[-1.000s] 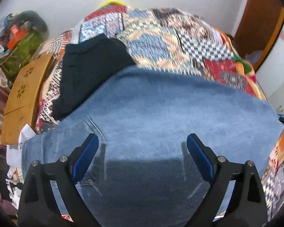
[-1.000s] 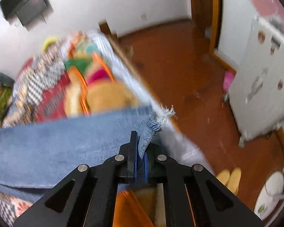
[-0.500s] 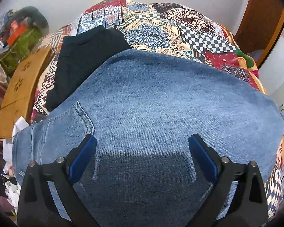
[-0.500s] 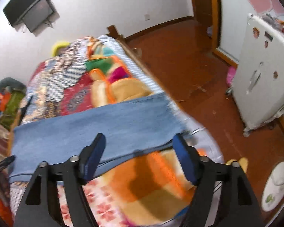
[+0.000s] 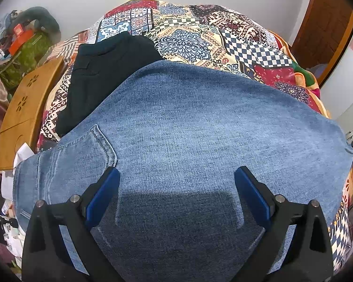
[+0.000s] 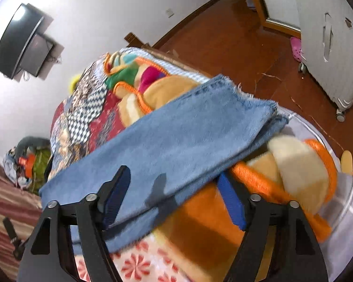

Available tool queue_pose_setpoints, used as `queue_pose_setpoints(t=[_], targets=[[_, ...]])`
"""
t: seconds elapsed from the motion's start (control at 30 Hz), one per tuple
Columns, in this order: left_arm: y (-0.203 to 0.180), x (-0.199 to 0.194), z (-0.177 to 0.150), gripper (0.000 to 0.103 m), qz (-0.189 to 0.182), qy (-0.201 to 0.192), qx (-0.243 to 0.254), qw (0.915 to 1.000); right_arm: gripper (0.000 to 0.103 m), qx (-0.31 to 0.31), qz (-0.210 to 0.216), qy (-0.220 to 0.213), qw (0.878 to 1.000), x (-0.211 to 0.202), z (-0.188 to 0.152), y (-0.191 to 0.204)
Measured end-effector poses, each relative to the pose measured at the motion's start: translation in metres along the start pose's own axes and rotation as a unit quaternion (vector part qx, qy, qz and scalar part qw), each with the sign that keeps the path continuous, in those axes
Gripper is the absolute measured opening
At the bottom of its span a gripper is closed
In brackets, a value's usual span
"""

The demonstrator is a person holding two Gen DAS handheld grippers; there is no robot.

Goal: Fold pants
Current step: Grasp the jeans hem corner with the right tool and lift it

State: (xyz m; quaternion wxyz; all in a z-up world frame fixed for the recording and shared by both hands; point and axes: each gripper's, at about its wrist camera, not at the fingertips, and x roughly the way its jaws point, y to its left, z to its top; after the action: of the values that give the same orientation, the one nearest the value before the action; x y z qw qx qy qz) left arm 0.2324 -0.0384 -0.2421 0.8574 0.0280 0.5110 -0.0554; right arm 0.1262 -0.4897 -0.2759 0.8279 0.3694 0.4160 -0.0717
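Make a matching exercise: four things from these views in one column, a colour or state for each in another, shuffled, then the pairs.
Things:
1. jeans
2. left gripper
3. garment
4. tray

Colour or state:
A. black, lying beside the jeans
B. wooden, with flower cut-outs
C. blue denim, laid flat on the bed
D. open, above the denim

Pairs: 1-C, 2-D, 3-A, 4-B

Blue denim pants (image 5: pixel 200 127); multicoloured patchwork bedspread (image 5: pixel 200 37).

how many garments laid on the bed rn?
2: blue denim jeans spread across the patchwork bedspread, and a black folded garment beyond their pocket end, partly under them. More may be hidden.
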Motion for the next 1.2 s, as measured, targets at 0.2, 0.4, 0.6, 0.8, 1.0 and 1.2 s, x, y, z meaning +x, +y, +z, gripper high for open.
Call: queue_pose_setpoints(t=[0.2, 0.4, 0.6, 0.8, 1.0, 1.2], targets=[[-0.002, -0.002, -0.001, 0.1, 0.008, -0.005, 0.003, 1.0, 0.012, 0.035, -0.032, -0.016, 0.999, 0.029, 0.025, -0.015], [-0.007, -0.008, 0.0, 0.1, 0.02, -0.014, 0.024, 0.9994, 0.009, -0.037, -0.028, -0.066, 0.997, 0.001, 0.042, 0.015], [-0.003, -0.03, 0.003, 0.1, 0.024, -0.049, 0.023, 0.9982, 0.008, -0.13, 0.014, -0.144, 0.981, -0.065, 0.06, 0.083], [0.015, -0.064, 0.012, 0.1, 0.01, -0.094, -0.004, 0.9955, 0.007, -0.244, 0.07, -0.152, 0.955, -0.092, 0.042, 0.173], [0.032, -0.092, 0.009, 0.1, -0.001, -0.127, -0.027, 0.9916, 0.007, -0.34, 0.132, -0.092, 0.927, -0.064, -0.006, 0.25], [0.043, -0.101, 0.002, 0.1, -0.008, -0.138, -0.039, 0.9896, 0.007, -0.409, 0.179, 0.006, 0.894, -0.01, -0.073, 0.295]])
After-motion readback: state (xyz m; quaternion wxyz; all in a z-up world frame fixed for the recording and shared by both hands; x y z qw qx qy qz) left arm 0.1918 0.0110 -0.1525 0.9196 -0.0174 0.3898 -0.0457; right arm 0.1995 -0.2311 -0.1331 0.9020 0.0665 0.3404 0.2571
